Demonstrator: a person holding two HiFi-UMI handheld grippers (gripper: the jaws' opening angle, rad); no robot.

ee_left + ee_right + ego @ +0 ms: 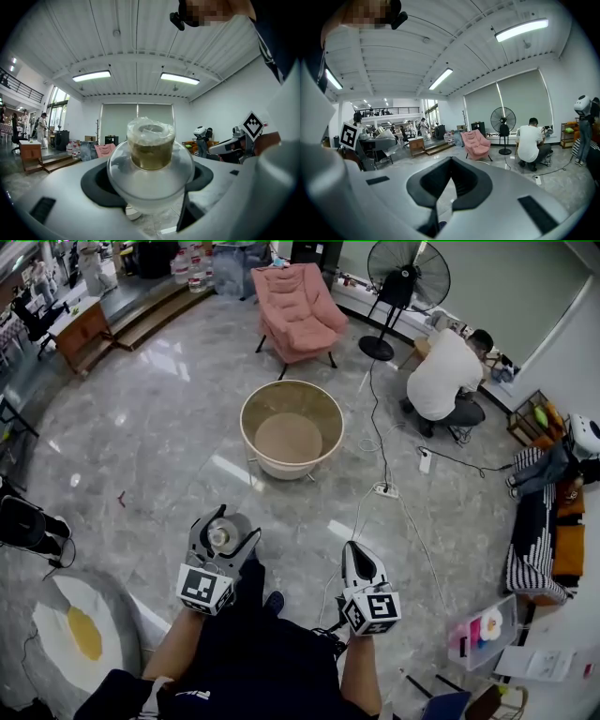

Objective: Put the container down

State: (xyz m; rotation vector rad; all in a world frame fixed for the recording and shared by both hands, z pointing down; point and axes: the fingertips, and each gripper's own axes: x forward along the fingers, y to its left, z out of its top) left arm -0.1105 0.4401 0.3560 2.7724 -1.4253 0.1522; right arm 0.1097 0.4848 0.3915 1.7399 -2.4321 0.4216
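The container point(151, 161) is a clear, round glass jar with a brownish neck and a plastic-wrapped top. It sits between the jaws of my left gripper point(150, 187), which is shut on its belly. In the head view the container point(221, 535) is held in the left gripper point(223, 532) above the marble floor, in front of my body. My right gripper point(355, 557) is beside it to the right, shut and holding nothing. In the right gripper view, the right gripper point(449, 180) has its black pads together with only a thin slit between them.
A round beige tub-like table point(246, 418) stands on the floor ahead of the grippers. Beyond it are a pink armchair point(295, 307) and a standing fan point(409, 277). A person point(448, 379) crouches at the right. A power strip point(385, 489) with cables lies nearby, and an egg-shaped rug point(80, 629) at the lower left.
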